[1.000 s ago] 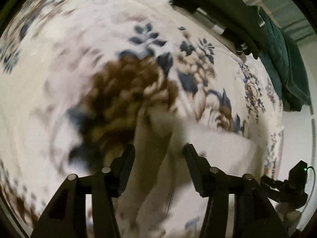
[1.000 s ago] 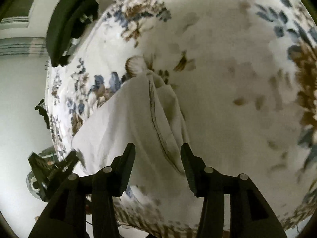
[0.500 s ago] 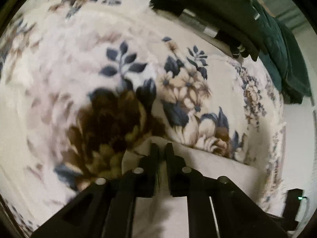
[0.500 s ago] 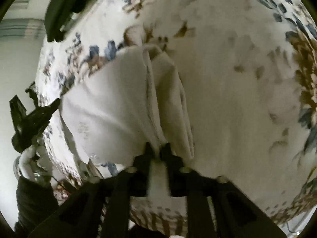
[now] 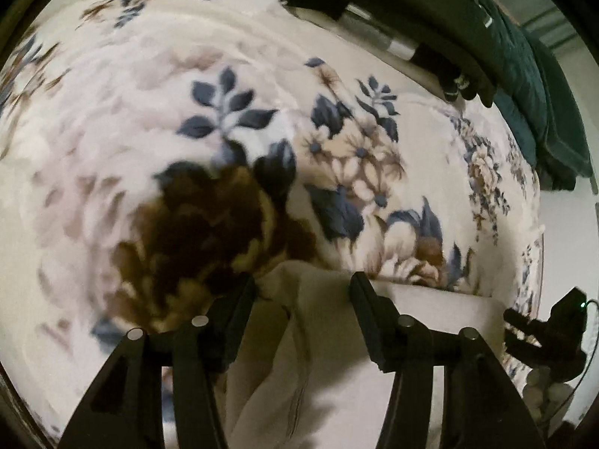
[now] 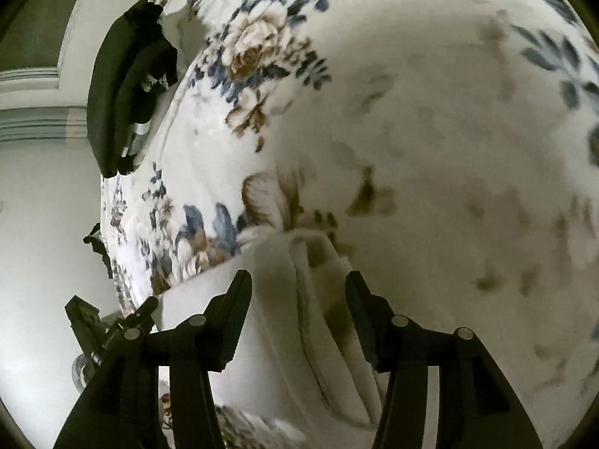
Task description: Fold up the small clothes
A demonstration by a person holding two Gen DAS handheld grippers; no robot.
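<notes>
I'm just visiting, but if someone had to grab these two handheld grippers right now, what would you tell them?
Left gripper: open, holding nothing, above the white garment.
Right gripper: open too, over the same garment.
The garment lies folded over on the floral blanket; dark clothes sit at the blanket's far edge.
Done: at least one fold laid.
Left: probably finish folding it, then the dark clothes.

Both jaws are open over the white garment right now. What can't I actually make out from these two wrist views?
- White garment: its near part is cut off by the bottom edge and covered by the left gripper; the type stays unclear.
- Same in the right wrist view, behind the right gripper.
- Floral blanket: pattern blurred on the left.
- Dark clothes pile: cut off at the top edge.
</notes>
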